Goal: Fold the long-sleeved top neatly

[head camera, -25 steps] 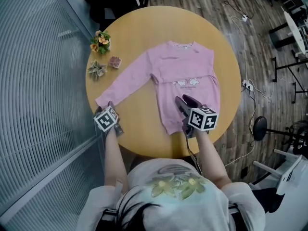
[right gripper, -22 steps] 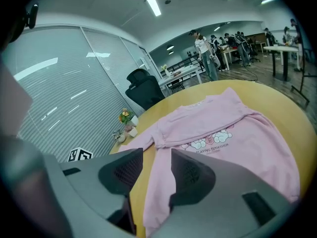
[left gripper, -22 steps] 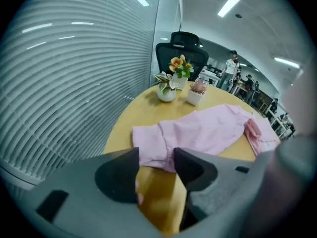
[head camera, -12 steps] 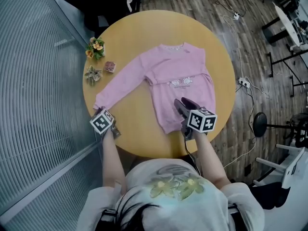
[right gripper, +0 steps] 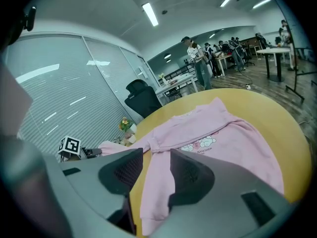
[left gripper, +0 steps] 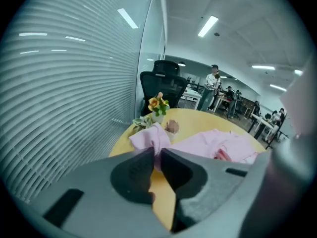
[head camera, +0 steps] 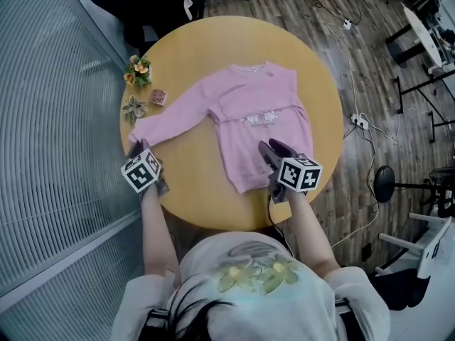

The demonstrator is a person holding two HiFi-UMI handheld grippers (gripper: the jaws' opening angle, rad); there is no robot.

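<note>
A pink long-sleeved top (head camera: pixel 259 109) lies front up on the round yellow table (head camera: pixel 206 48), with one sleeve (head camera: pixel 174 114) stretched out to the left. My left gripper (head camera: pixel 136 146) has just closed its jaws on that sleeve's cuff (left gripper: pixel 151 134) and holds it a little above the table. In the left gripper view the pink cloth bunches up between the left gripper's (left gripper: pixel 157 153) pads. My right gripper (head camera: pixel 271 150) hovers open over the lower right part of the top. Its jaws (right gripper: pixel 156 155) stand apart with nothing pressed between them, and the top (right gripper: pixel 218 133) lies beyond them.
A small pot of orange flowers (head camera: pixel 138 67), a little green plant (head camera: pixel 133 107) and a small pink object (head camera: pixel 158 96) stand at the table's left edge near the sleeve. A ribbed glass wall runs along the left. A black chair (head camera: pixel 142 6) stands behind the table.
The left gripper's jaws, open a second ago, have shut on the cuff and risen with it, so the sleeve end is off the table. The right gripper has barely shifted.
</note>
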